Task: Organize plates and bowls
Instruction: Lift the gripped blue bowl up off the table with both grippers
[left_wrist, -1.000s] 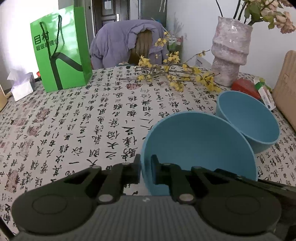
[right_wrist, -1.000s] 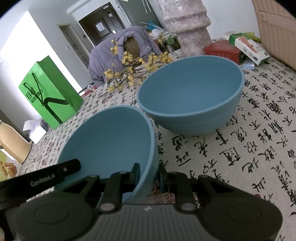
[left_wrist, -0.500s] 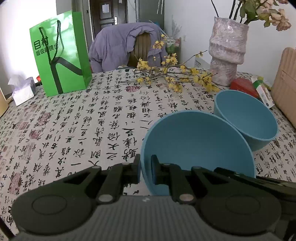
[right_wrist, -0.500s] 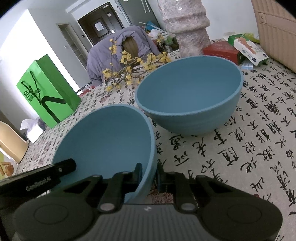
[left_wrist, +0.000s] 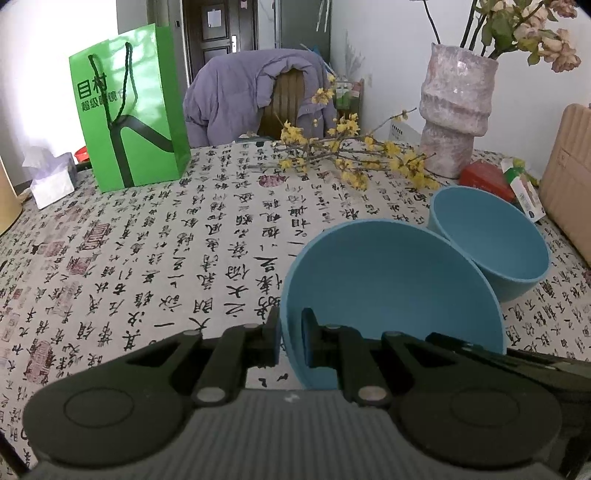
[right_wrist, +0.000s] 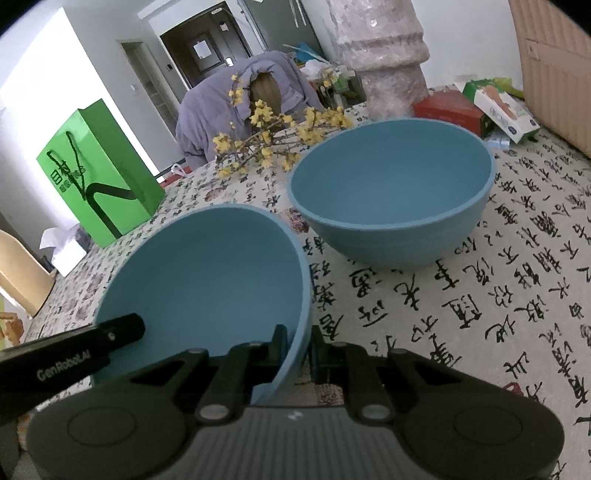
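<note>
- Left wrist view: the left tool (left_wrist: 291, 338) is closed on the left rim of the near bowl (left_wrist: 388, 288), one finger outside, one inside.
- The bowl is tilted above the bench (left_wrist: 147, 258); the far bowl (left_wrist: 491, 236) stands just behind it, at the right.
- Right wrist view: the right tool (right_wrist: 298, 349) pinches the same bowl's (right_wrist: 207, 273) right rim.
- The far bowl (right_wrist: 391, 192) sits upright on the bench (right_wrist: 480, 295), near a vase (right_wrist: 380, 55).

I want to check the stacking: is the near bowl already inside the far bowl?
No, the near bowl is beside the far bowl, tilted, not nested in it.
</note>
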